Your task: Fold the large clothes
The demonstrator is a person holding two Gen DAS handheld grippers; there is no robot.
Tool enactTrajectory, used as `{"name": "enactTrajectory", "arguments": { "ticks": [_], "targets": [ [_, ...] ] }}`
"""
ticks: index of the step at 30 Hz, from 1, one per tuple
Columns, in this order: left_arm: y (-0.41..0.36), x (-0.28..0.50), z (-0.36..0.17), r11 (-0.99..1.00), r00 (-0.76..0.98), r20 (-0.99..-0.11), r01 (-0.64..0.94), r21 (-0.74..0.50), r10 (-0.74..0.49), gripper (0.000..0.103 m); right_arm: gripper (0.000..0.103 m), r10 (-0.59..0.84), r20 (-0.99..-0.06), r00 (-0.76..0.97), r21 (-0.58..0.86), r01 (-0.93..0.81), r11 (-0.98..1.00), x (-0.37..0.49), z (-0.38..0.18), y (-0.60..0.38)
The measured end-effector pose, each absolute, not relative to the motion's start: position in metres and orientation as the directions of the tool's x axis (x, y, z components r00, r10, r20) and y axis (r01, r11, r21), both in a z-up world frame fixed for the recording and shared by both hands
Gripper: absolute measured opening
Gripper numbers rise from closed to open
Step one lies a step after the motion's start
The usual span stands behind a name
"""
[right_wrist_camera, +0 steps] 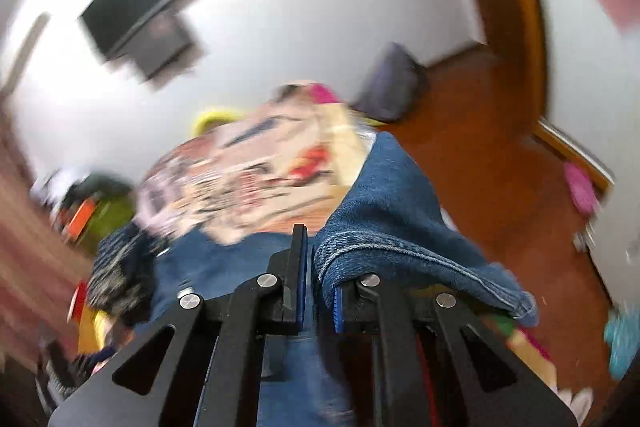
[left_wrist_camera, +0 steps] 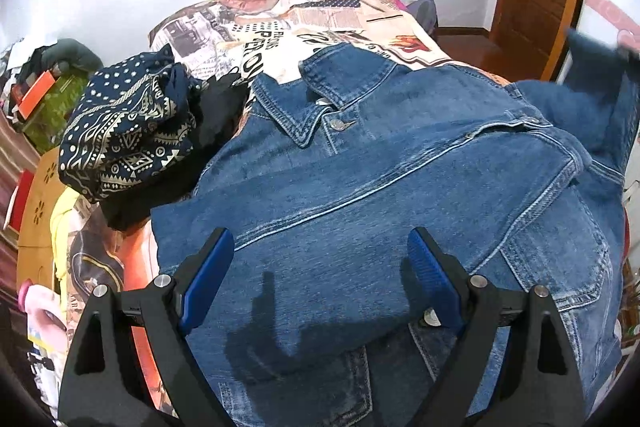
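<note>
Denim jacket [left_wrist_camera: 380, 167] lies spread front-up on a bed with a printed bedsheet [left_wrist_camera: 280, 23], collar toward the far wall. Left gripper [left_wrist_camera: 320, 259] hangs over the jacket's lower part, jaws wide apart, nothing between them. Right gripper [right_wrist_camera: 316, 267] has its jaws pinched together on the jacket's sleeve cuff [right_wrist_camera: 384, 227], lifted off the bed; view blurred. A patterned navy garment [left_wrist_camera: 124, 131] is piled just beside the jacket's shoulder.

Right wrist view motion-blurred throughout
</note>
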State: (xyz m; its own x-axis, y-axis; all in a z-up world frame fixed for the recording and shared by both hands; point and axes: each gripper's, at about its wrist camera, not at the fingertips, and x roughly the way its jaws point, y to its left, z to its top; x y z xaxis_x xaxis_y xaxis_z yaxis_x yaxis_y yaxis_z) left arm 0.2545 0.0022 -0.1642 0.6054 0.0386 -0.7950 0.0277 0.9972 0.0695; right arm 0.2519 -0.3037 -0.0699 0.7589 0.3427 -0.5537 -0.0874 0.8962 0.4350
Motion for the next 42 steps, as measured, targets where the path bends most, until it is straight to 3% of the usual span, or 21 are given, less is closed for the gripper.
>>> {"name": "enactTrajectory", "arguments": {
  "ticks": [7,12,16,19,21,24,32,42],
  "targets": [
    [0.003,0.248,-0.164,0.996,0.614,-0.788,0.042,0.073,0.032,0.088,0.009,0.490,-0.622,0.611,0.417,-0.271,0.868,0.249,-0.102,-0.220],
    [0.010,0.243,-0.166,0.997,0.607,-0.794,0.042,0.060,0.022,0.088,0.011,0.489,-0.727,0.482,0.409,-0.268,0.872,0.246,-0.155,-0.195],
    [0.014,0.241,-0.170,0.998,0.598,-0.801,0.035,0.048,0.017,0.088,0.013,0.465,-0.743,0.481,0.387,-0.257,0.885,0.236,-0.149,-0.199],
    [0.015,0.241,-0.172,0.999,0.595,-0.804,0.031,0.040,0.014,0.088,0.029,0.492,-0.738,0.461,0.433,-0.235,0.870,0.232,-0.138,-0.210],
    [0.014,0.241,-0.171,0.999,0.597,-0.802,0.031,0.037,0.011,0.088,0.049,0.503,-0.724,0.472,0.452,-0.225,0.863,0.227,-0.132,-0.217],
    [0.010,0.242,-0.168,0.999,0.604,-0.797,0.033,0.039,0.011,0.088,0.064,0.461,-0.712,0.530,0.429,-0.192,0.883,0.221,-0.124,-0.220],
    [0.004,0.248,-0.165,0.999,0.609,-0.793,0.027,0.035,0.011,0.088,0.070,0.378,-0.670,0.639,0.489,-0.002,0.872,0.224,-0.120,-0.278],
    [0.003,0.254,-0.168,1.000,0.598,-0.802,0.017,0.022,0.008,0.088,0.070,0.381,-0.707,0.596,0.621,0.265,0.737,0.259,-0.187,-0.336]
  ]
}}
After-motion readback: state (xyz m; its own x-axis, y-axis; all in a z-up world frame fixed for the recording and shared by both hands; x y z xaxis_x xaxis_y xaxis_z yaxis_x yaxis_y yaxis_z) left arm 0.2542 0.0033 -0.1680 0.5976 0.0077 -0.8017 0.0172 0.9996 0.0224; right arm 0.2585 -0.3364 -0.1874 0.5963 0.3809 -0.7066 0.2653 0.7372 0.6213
